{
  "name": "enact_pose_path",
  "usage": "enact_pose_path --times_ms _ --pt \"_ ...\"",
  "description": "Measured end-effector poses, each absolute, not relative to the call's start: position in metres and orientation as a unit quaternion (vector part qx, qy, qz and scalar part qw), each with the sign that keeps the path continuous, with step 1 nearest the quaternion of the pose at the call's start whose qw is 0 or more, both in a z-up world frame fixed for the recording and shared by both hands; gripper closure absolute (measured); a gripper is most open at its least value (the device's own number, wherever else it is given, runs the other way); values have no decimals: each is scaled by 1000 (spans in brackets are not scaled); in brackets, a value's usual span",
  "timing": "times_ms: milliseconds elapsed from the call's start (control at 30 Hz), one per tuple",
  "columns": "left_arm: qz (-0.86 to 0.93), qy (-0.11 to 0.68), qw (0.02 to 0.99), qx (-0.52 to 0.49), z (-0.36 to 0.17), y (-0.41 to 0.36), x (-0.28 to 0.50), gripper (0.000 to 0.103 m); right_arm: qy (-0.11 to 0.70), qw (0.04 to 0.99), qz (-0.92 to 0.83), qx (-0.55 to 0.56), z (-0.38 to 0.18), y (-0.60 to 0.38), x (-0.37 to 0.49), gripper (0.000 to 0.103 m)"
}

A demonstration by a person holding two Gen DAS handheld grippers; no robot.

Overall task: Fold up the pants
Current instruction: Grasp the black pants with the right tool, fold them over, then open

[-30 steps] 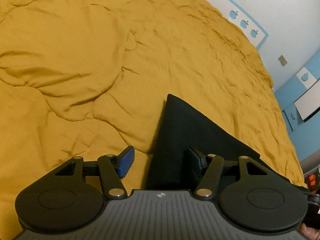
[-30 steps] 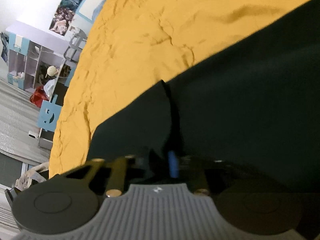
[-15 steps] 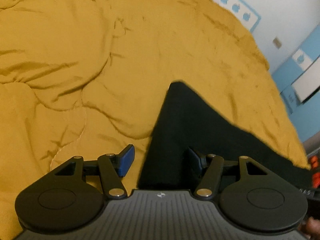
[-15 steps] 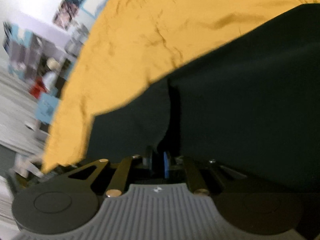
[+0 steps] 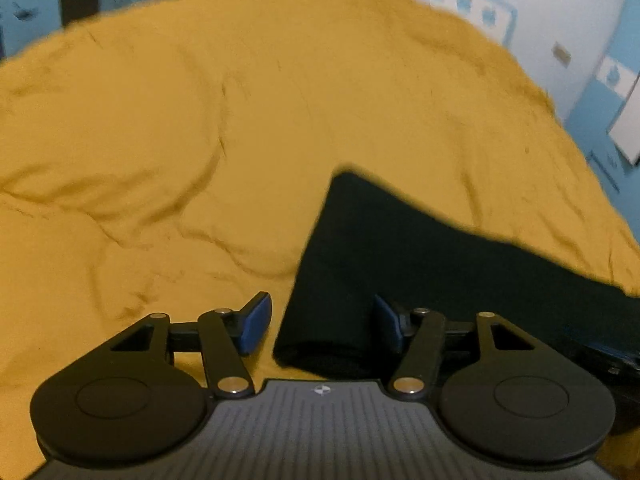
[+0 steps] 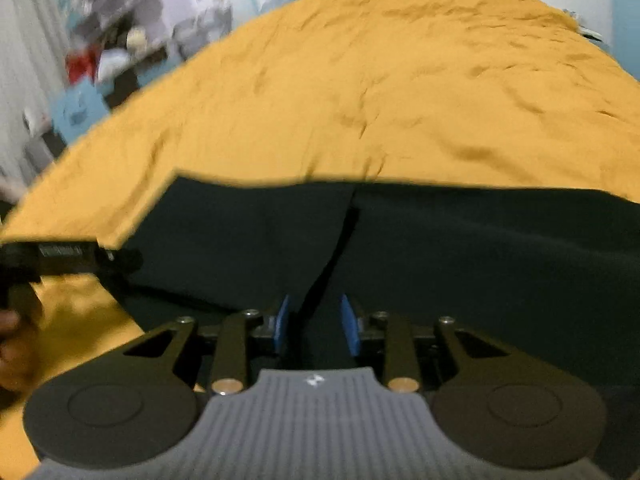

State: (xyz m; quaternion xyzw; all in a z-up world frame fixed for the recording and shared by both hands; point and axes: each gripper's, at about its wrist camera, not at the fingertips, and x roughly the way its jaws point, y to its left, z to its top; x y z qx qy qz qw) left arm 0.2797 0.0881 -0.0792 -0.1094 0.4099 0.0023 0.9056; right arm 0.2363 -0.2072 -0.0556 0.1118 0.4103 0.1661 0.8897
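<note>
Your left gripper has its fingers wide around the black pants; your right gripper has its fingers parted over the same pants on the bed.

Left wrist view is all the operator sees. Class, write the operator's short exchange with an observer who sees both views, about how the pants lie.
Operator: I see only one end of the pants between my open fingers. Where is the other gripper?
Observer: The right gripper is over the black pants, its fingers apart on either side of a dark crease.
Operator: How does the far edge lie?
Observer: It runs nearly straight across the yellow blanket and ends in a corner near the left gripper.
</note>
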Motion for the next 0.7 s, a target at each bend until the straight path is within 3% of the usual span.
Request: enact_pose_path --times_ms 33,167,300,533,700 --pt "3 395 913 -105 -72 84 274 35 398 896 157 121 -46 -223 228 72" --pt "-32 353 929 -109 -44 53 252 34 365 913 90 159 -18 -293 189 71" --pt "-103 365 919 -103 -41 -11 245 33 364 908 -6 207 -6 -370 154 69" --pt "-197 387 899 -56 -56 -146 228 33 347 873 -125 318 -26 -481 104 64" --pt "-236 384 891 -51 -60 -200 221 33 317 838 -172 410 -48 -534 104 63"
